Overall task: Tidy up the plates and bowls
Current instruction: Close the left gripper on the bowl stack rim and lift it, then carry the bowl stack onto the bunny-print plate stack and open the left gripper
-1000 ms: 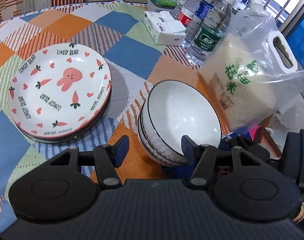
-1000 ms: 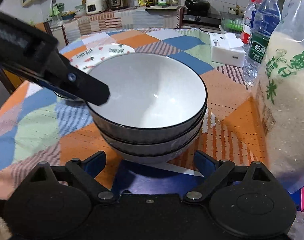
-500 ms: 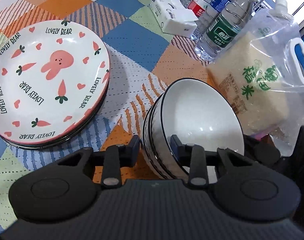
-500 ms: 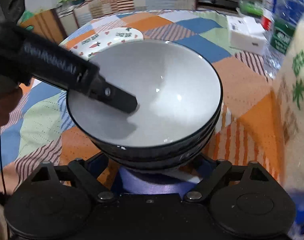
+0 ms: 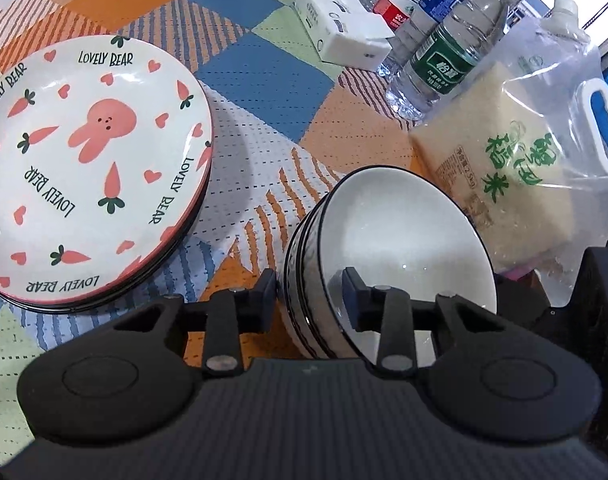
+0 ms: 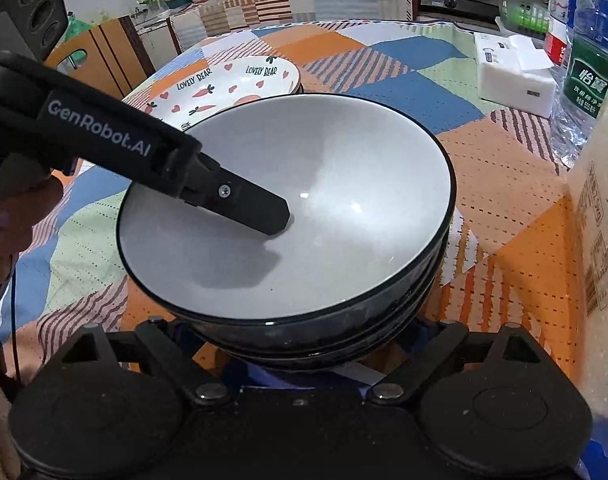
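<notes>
- Since one second ago, the left claw (image 5: 308, 295) has come down and narrowed onto the wall of the stacked bowls (image 5: 387, 248): one finger is inside the top bowl, the other outside, and the pads seem to press the rim.
- Bowls sit near the table (image 5: 264, 80) edge, between the stack of plates (image 5: 84, 168) and the rice bag (image 5: 515, 152).
- Right claw (image 6: 300, 332) stands wide, low in front of the stack; its tips are hidden behind the bowls, so I cannot tell if they touch.
- Risk, in my judgement: the grip is on one side only, so the smooth stack can tilt or slip when it is lifted.
- Lower bowls may stay behind or slide off, because only the rim is pinched.
- Rice bag and water bottles (image 5: 443, 60) stand near; a swing could knock them.
</notes>
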Available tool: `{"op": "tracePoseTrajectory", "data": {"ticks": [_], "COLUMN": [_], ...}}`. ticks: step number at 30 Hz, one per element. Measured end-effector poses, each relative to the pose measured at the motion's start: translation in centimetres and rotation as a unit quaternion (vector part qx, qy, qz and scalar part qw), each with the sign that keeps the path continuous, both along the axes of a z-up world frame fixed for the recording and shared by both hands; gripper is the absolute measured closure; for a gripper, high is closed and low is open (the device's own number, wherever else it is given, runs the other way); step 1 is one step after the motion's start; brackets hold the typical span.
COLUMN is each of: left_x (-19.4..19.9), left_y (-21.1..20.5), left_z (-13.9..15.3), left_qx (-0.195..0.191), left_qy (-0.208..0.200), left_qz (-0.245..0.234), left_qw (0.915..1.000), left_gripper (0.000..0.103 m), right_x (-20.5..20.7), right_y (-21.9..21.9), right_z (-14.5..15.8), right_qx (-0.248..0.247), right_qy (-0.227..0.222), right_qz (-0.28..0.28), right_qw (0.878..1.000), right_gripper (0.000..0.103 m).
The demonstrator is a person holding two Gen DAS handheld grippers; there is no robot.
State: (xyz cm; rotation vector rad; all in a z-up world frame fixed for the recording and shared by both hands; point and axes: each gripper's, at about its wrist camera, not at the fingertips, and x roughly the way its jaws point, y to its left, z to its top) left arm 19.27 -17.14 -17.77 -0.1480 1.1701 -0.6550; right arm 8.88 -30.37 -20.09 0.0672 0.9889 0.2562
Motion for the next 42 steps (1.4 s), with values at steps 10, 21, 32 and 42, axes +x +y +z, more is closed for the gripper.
{"op": "tracePoseTrajectory", "data": {"ticks": [10, 21, 32, 42], "left_x": [-1.7, -4.5, -5.5, -3.4], "left_y": [-0.1, 1.2, 3.7, 7.0], "left_z": [2.0, 5.4, 11.4, 13.7], "left_qx": [0.008, 0.013, 0.022, 0.037], "left_qy": [-0.044, -0.069, -0.114, -0.145], "left_qz": [-0.038, -0.064, -0.056, -0.04], "left_qw": [0.9983, 0.9955, 0.9917, 0.988], "left_gripper": [0.07, 0.069, 0.069, 0.069], "right_x": [-1.6, -4.8, -5.1, -1.7], "right_y": [0.0, 2.4, 4.7, 6.8], "right_z": [1.0, 3.8, 8.3, 9.8], "right_qx": [0.0, -0.032, -0.036, -0.022], "right_qy": [-0.033, -0.07, -0.129, -0.166], "right_qz": [0.006, 0.004, 0.014, 0.031], "right_qw": [0.999, 0.997, 0.991, 0.985], "right_gripper": [0.008, 0.008, 0.008, 0.008]}}
